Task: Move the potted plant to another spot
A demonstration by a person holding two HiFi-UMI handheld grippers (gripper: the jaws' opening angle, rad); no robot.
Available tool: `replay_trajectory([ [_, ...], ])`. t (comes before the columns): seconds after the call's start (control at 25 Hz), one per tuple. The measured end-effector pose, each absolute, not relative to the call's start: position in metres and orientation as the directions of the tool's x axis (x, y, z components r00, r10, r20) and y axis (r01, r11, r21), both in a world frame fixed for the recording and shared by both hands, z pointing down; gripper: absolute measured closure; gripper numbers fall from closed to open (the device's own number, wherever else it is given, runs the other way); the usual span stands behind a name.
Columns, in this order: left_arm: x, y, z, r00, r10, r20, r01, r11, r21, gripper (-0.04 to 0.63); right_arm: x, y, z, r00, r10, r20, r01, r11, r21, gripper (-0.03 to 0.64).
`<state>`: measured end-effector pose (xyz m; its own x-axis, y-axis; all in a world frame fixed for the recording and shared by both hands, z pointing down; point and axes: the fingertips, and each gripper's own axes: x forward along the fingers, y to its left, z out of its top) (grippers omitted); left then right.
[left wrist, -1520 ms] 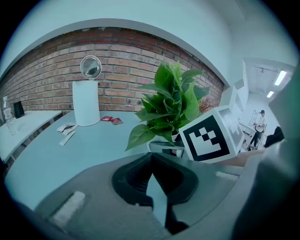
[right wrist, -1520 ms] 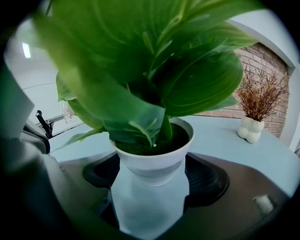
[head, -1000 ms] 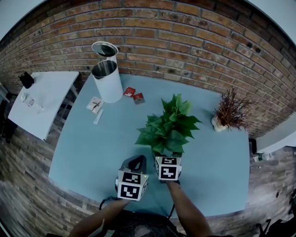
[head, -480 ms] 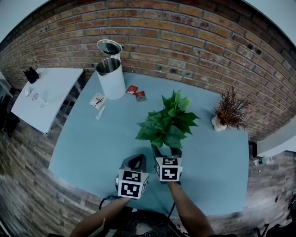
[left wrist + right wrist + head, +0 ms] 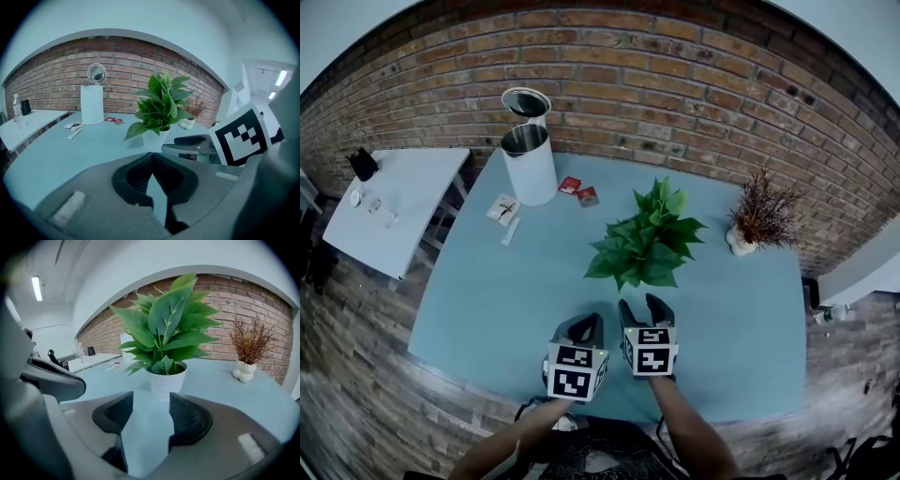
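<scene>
At near edge of counter (image 5: pixel 487 309), kept left tongs (image 5: pixel 584 323) pinched shut, empty. Held right tongs (image 5: pixel 641 305) half apart, lately closing on air. Left potted plant (image 5: pixel 649 246) upright mid-counter, just beyond tips. Probably risked snagging leaves, tipping pot toward dried plant (image 5: pixel 759 217).

One green leafy plant in a white pot (image 5: pixel 649 246), centre frame. One dried brown plant in a white vase (image 5: pixel 759 217), right. One white cylindrical lidded bin (image 5: pixel 530 161), upper left. Two small red packets (image 5: pixel 569 185) beside it. Two tabletops: pale blue tabletop (image 5: pixel 487 309), white tabletop (image 5: pixel 408 202) at left. Two claws, bottom centre: left claw (image 5: pixel 584 328), right claw (image 5: pixel 643 306).
</scene>
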<state>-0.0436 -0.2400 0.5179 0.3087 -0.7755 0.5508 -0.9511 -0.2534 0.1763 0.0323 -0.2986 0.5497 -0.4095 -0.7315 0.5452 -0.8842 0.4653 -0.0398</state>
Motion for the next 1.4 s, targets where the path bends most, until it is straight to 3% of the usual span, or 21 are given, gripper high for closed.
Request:
replay_trajectory([
  [0.28,-0.039,-0.222,0.51,0.364,-0.772,0.521,-0.931,-0.32,0.176,0.595,0.035,-0.263,0.541,-0.382,-0.748,0.542,-0.903,0.428,-0.045,0.392],
  [0.52,-0.034,-0.205,0.507,0.401,-0.76,0.51,-0.915,-0.361,0.181,0.595,0.039,-0.238,0.532,-0.361,-0.773,0.522,-0.915,0.401,-0.039,0.461],
  [0.8,-0.03,-0.183,0.503,0.431,-0.758,0.49,-0.899,-0.407,0.161,0.595,0.039,-0.204,0.518,-0.345,-0.79,0.506,-0.924,0.381,-0.036,0.476],
  [1.28,-0.031,-0.149,0.499,0.458,-0.758,0.465,-0.887,-0.427,0.177,0.595,0.031,-0.155,0.496,-0.347,-0.818,0.459,-0.929,0.368,-0.046,0.605],
  [1.4,-0.033,-0.144,0.495,0.457,-0.764,0.456,-0.887,-0.429,0.169,0.595,0.027,-0.146,0.49,-0.358,-0.817,0.453,-0.927,0.369,-0.066,0.611],
])
